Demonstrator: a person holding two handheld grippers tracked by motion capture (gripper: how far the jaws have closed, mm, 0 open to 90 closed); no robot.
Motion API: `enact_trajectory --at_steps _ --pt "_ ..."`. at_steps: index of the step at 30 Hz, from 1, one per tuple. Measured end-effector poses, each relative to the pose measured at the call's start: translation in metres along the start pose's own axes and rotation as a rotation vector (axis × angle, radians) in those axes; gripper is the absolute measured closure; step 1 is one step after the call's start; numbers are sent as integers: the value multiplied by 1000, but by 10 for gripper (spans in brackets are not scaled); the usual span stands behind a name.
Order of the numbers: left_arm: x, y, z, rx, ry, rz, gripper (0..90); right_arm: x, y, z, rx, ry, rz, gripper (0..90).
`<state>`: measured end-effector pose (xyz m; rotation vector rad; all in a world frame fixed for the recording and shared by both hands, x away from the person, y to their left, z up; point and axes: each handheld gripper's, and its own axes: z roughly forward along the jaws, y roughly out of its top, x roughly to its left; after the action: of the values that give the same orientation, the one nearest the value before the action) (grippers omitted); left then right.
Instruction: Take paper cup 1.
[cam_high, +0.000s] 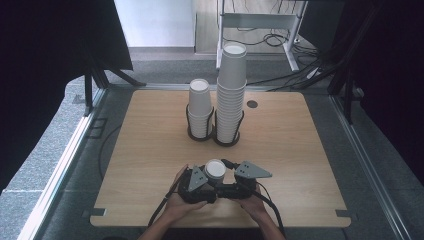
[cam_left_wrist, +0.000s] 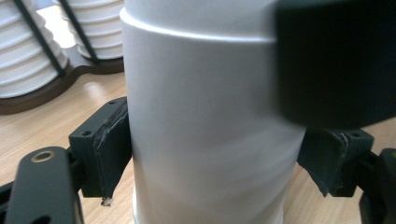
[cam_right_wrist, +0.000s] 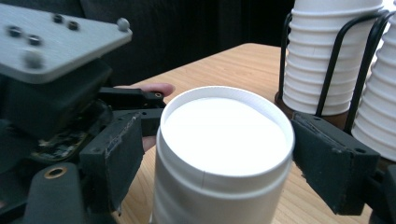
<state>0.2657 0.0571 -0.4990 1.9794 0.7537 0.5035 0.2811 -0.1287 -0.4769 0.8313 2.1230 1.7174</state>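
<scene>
A white paper cup (cam_high: 215, 170) stands upright near the table's front edge, between both hands. My left gripper (cam_left_wrist: 210, 158) is shut on its lower body, with a black pad (cam_left_wrist: 112, 149) pressed to the cup's side. In the left gripper view a rim line near the top suggests a second cup nested in it. My right gripper (cam_right_wrist: 219, 154) straddles the cup's rim (cam_right_wrist: 224, 135) from the opposite side. Its jaws are open; a slim gap shows at the left pad (cam_right_wrist: 116, 158), while the other pad sits close to the rim.
Two black wire holders stand mid-table: a short cup stack (cam_high: 200, 107) and a taller stack (cam_high: 231, 95) beside it. A dark round hole (cam_high: 252, 104) sits behind them. The wooden table (cam_high: 300, 150) has bare room left and right of the hands.
</scene>
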Motion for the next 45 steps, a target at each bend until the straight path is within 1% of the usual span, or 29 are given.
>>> enact_trajectory --at_steps 4,7,12,14,16,19,20,22,24,26,29,33,39,42,44,45 --pt "-4 0 2 2 -11 6 179 0 -2 1 -3 -5 3 198" --pt "-6 0 2 2 -17 6 179 0 -4 3 0 -7 -8 239" --pt "-6 1 3 0 -17 2 176 2 -5 3 -2 -20 -36 257" --pt "-5 1 3 -8 -19 -8 170 3 -5 3 -7 -23 -40 261" --pt "-5 1 3 -10 -24 -13 149 2 -4 2 -17 -23 -28 264" --pt "-4 2 5 25 -45 -15 88 -1 -2 -1 -34 -15 6 266" --pt "-3 2 5 35 -45 -11 82 -3 -1 -3 -45 -8 25 266" --pt "-4 1 8 61 -42 0 81 -6 1 -7 -67 -5 42 266" --pt "-4 0 9 68 -42 6 82 -7 1 -8 -71 -5 43 266" --pt "-5 0 9 69 -42 13 86 -8 3 -11 -86 12 51 266" --pt "-5 0 8 65 -46 14 90 -7 4 -11 -87 13 45 266" --pt "-5 0 7 69 -46 28 103 -6 3 -11 -84 15 45 265" --pt "-4 0 9 86 -35 49 121 -8 2 -10 -71 21 50 258" --pt "-4 0 7 90 -29 58 128 -10 2 -9 -71 26 75 246" --pt "-4 0 7 92 -18 66 128 -10 2 -10 -72 23 78 239" --pt "-4 0 7 93 -12 70 129 -10 2 -10 -74 16 80 220"
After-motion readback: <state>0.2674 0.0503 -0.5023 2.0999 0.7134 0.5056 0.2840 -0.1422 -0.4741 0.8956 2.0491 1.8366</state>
